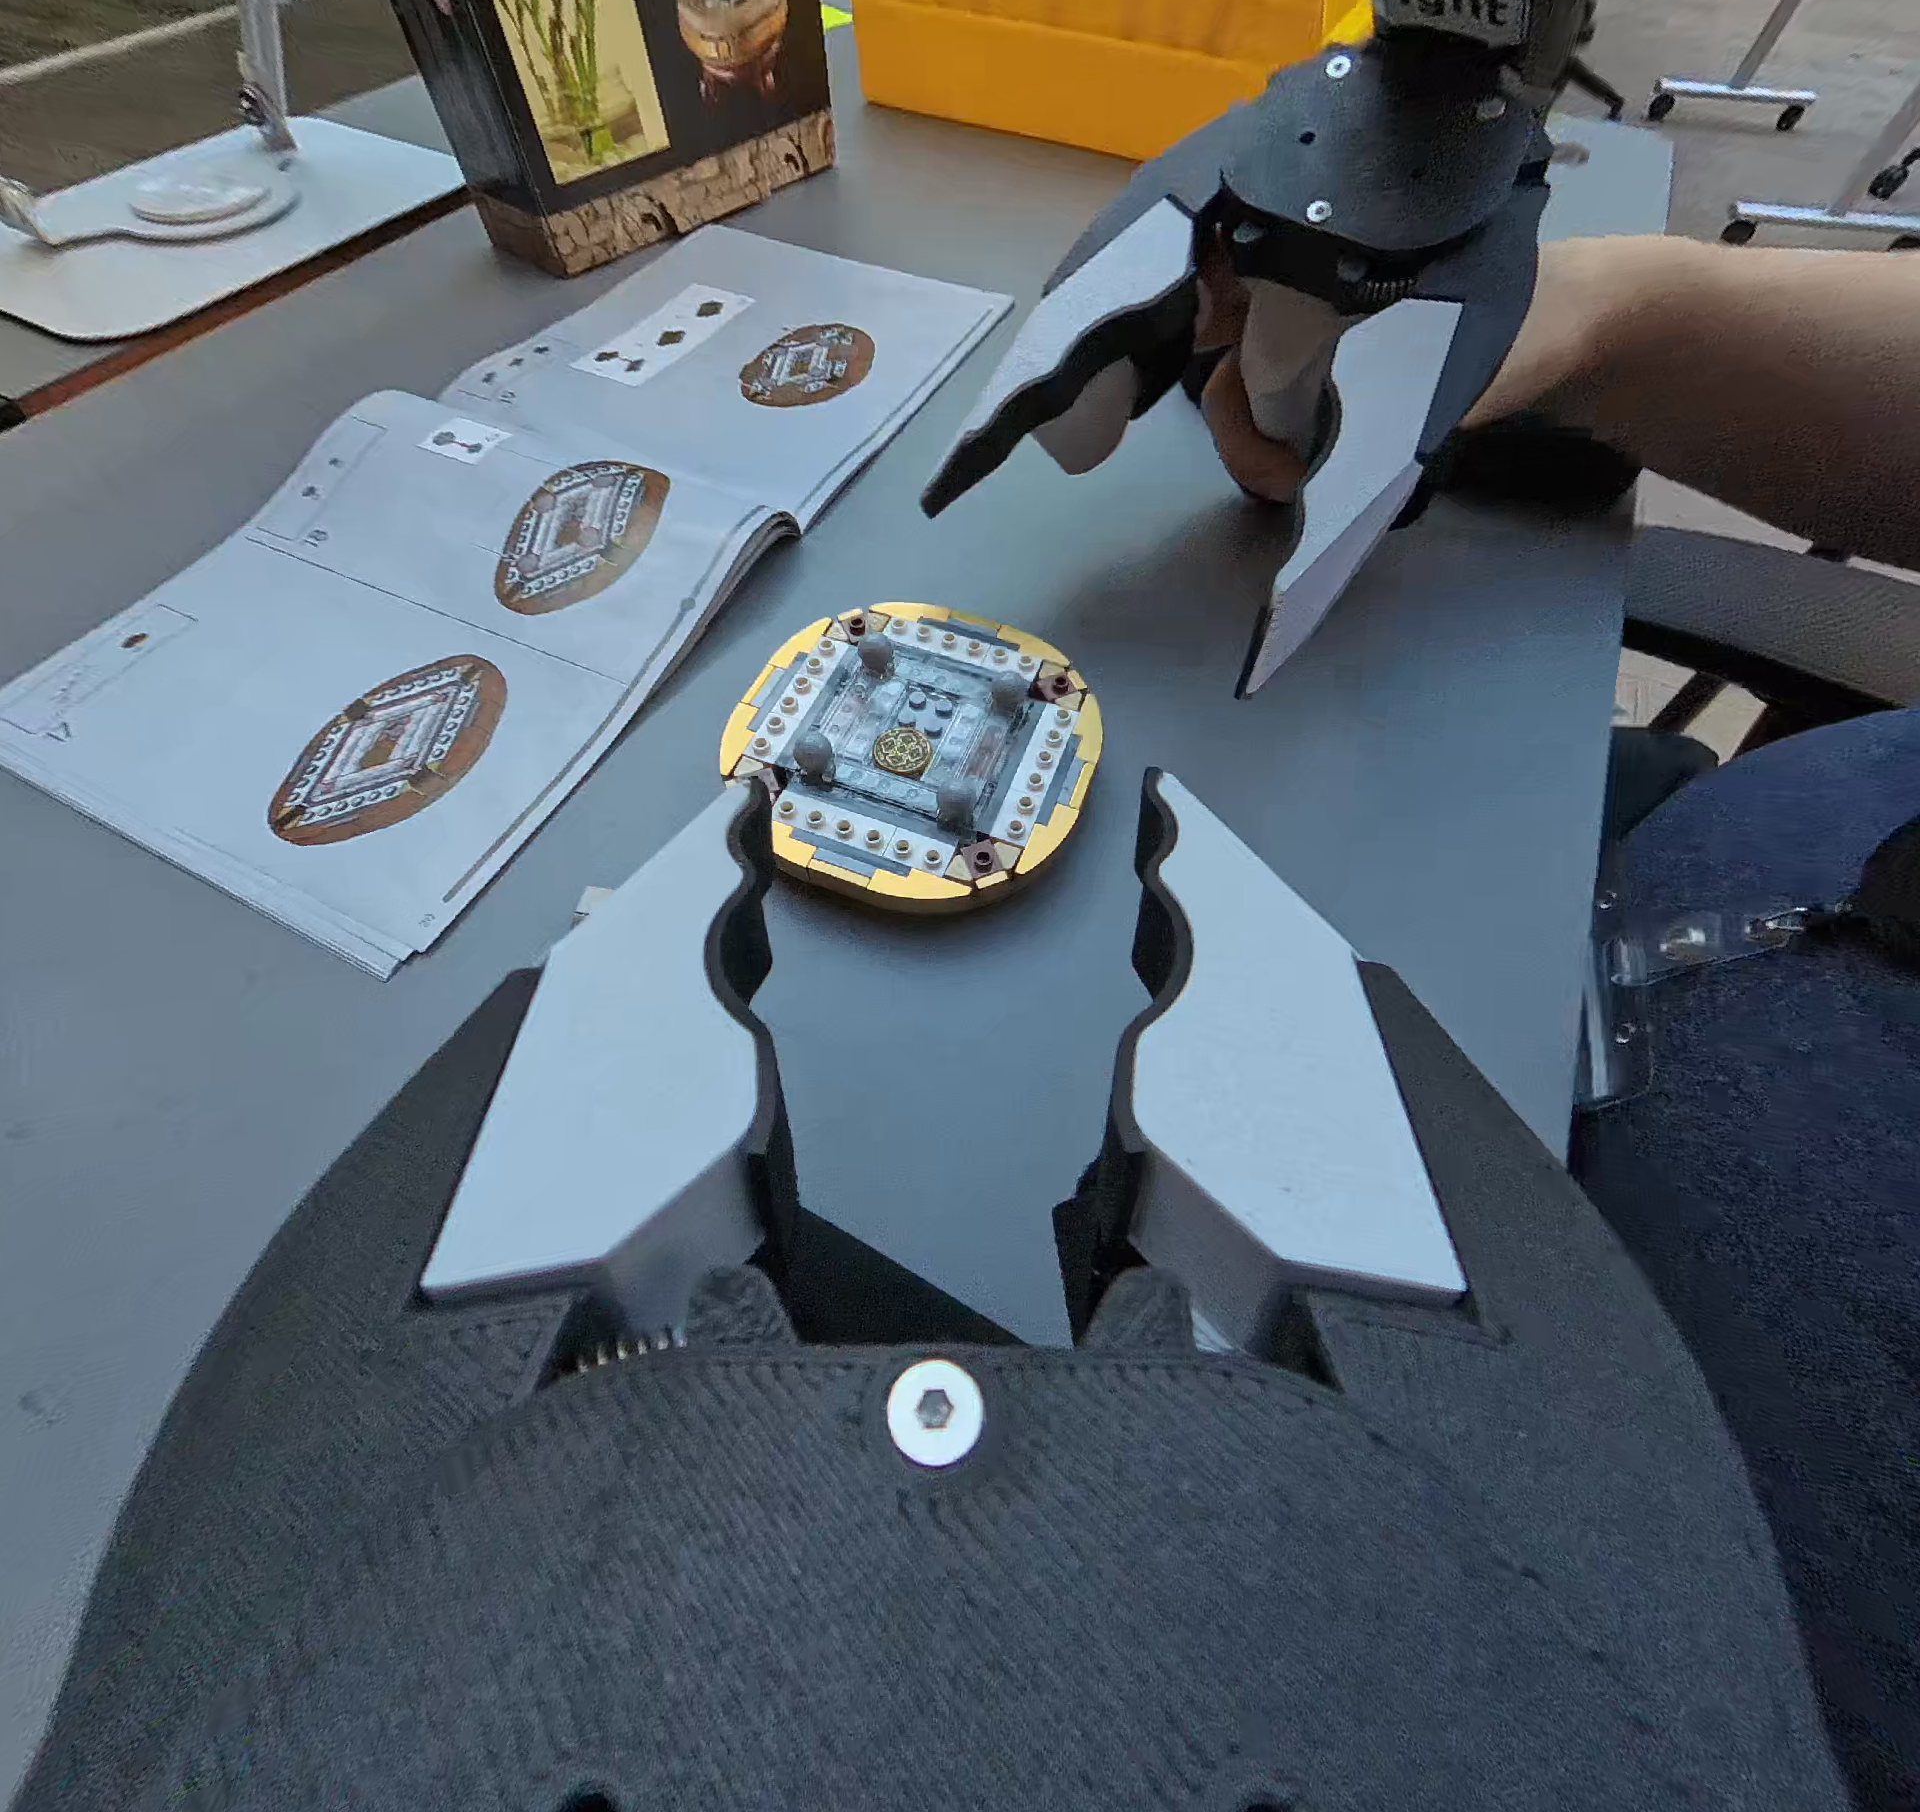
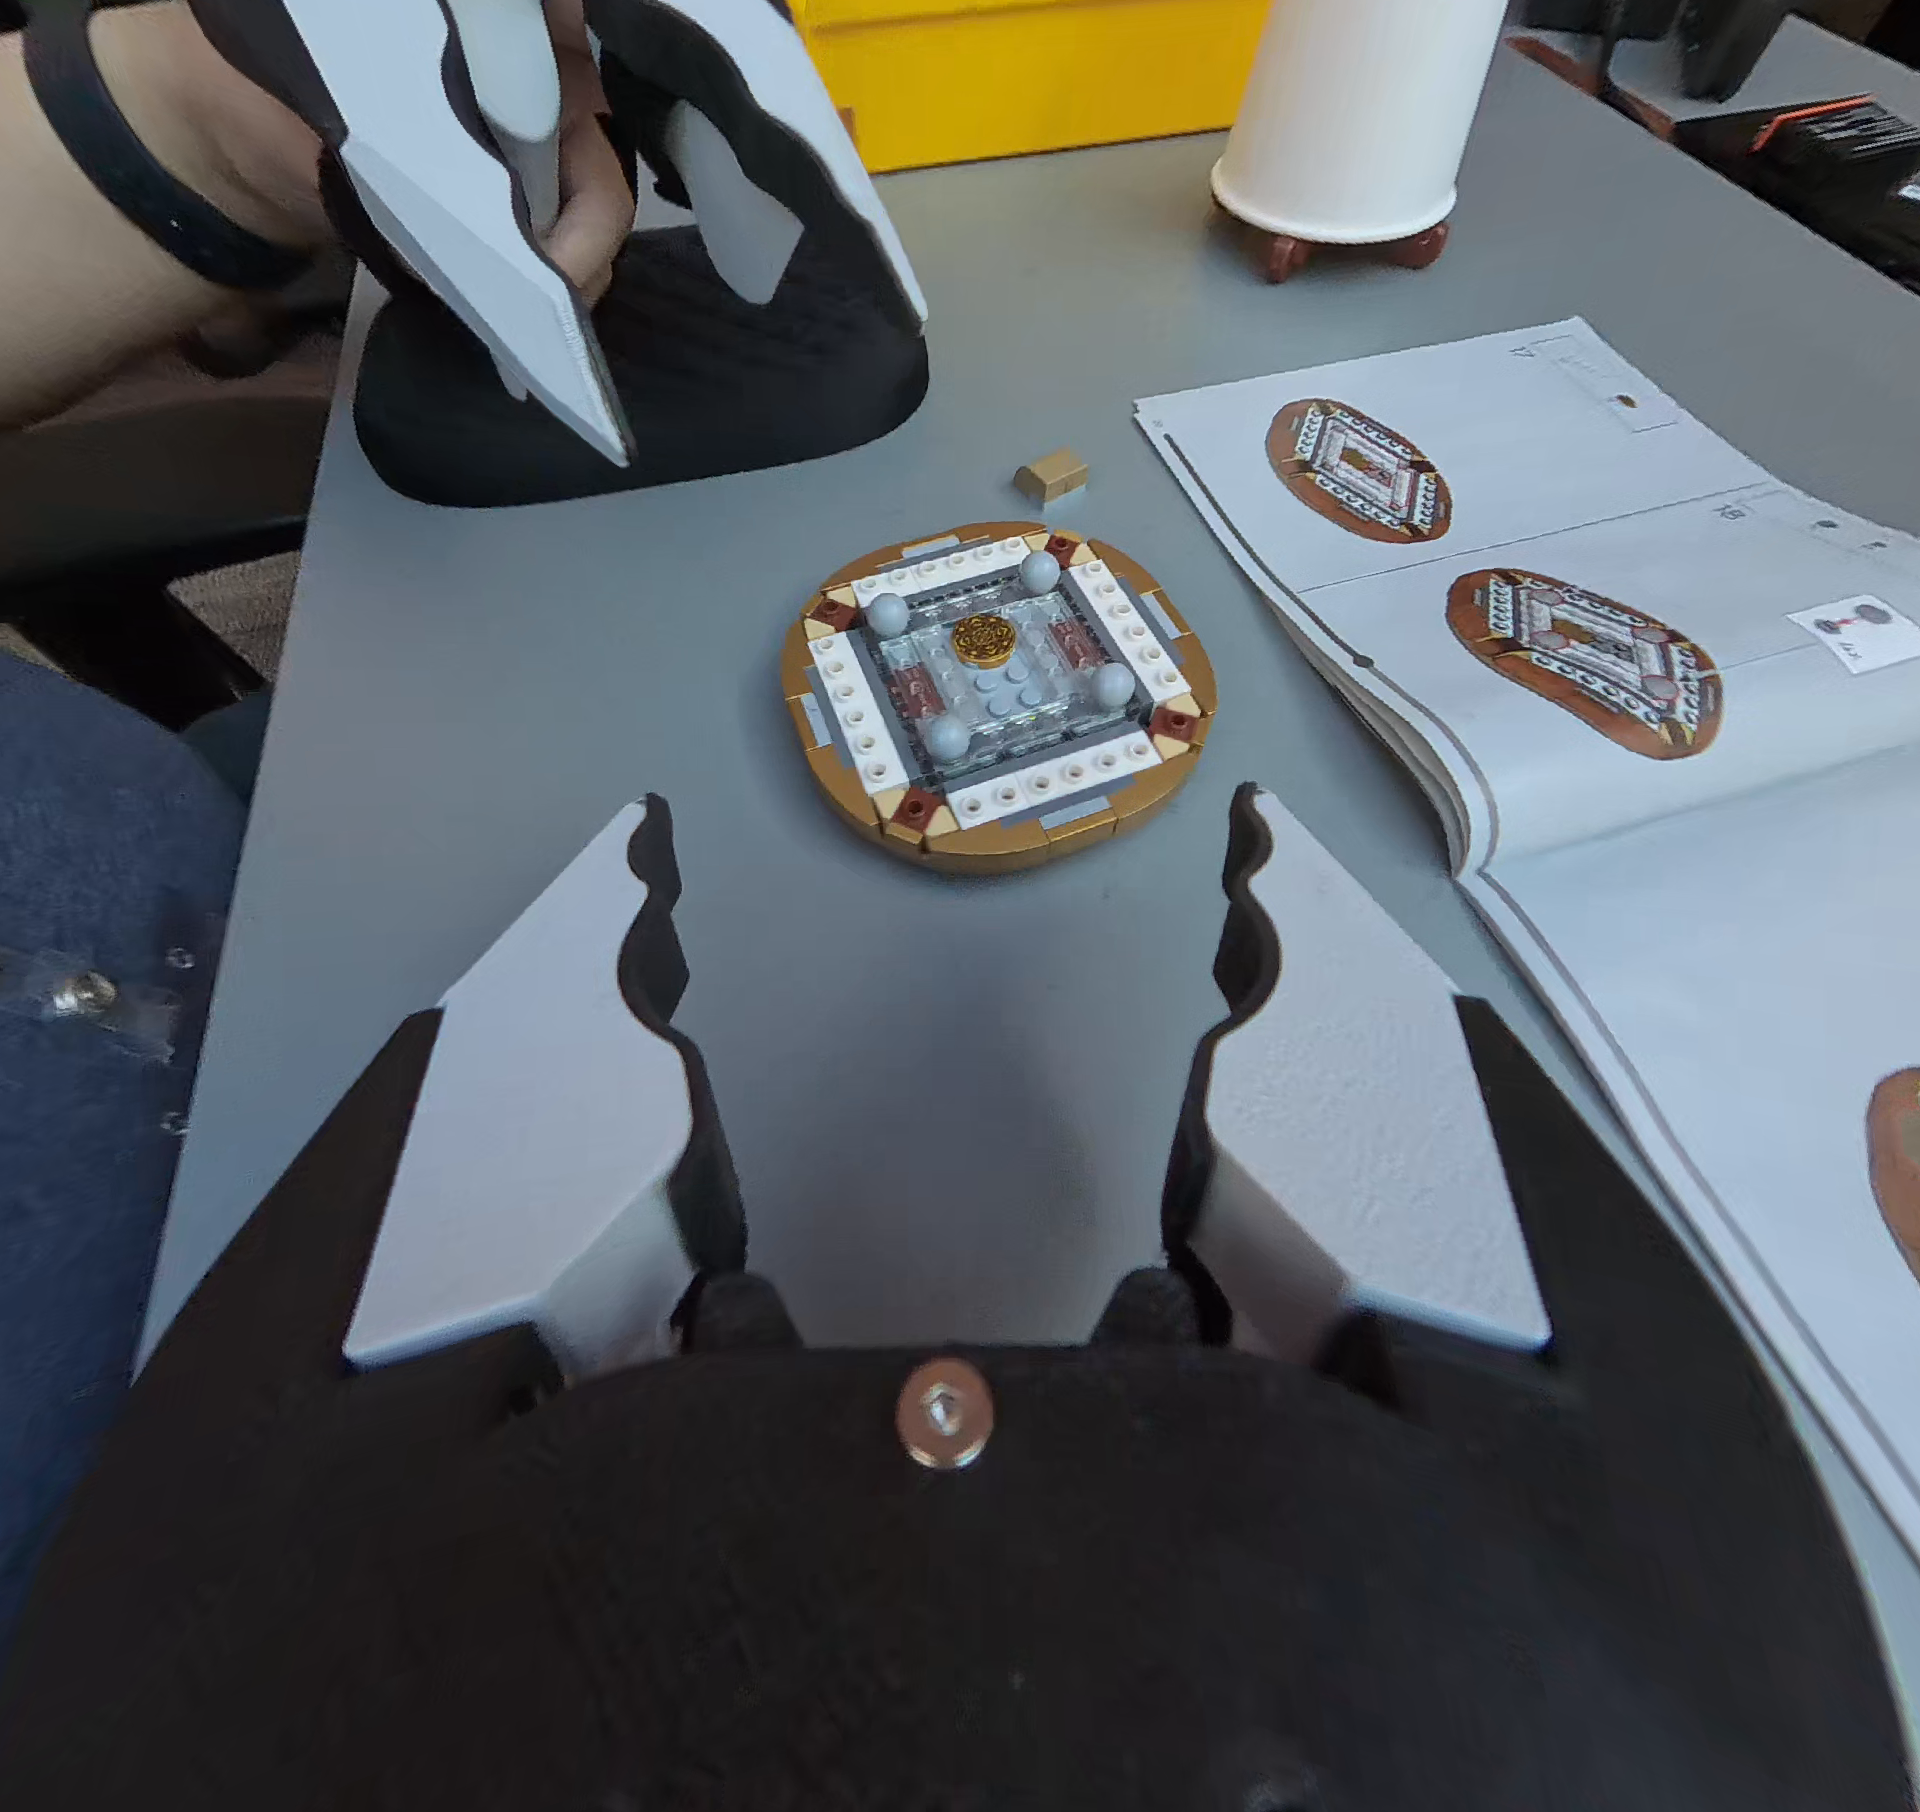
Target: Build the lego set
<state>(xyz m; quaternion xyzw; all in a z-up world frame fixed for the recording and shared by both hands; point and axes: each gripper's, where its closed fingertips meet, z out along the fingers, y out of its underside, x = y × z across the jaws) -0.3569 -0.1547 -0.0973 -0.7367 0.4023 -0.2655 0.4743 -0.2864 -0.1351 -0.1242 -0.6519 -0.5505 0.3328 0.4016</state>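
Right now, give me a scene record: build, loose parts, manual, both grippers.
build: round gold-rimmed lego base with white studded border, flat on grey table, ungripped
loose part: small tan lego brick, beside the base, apart from it
manual: open paper instruction booklet, lying flat
left hand-held gripper: open, empty
right hand-held gripper: open, empty
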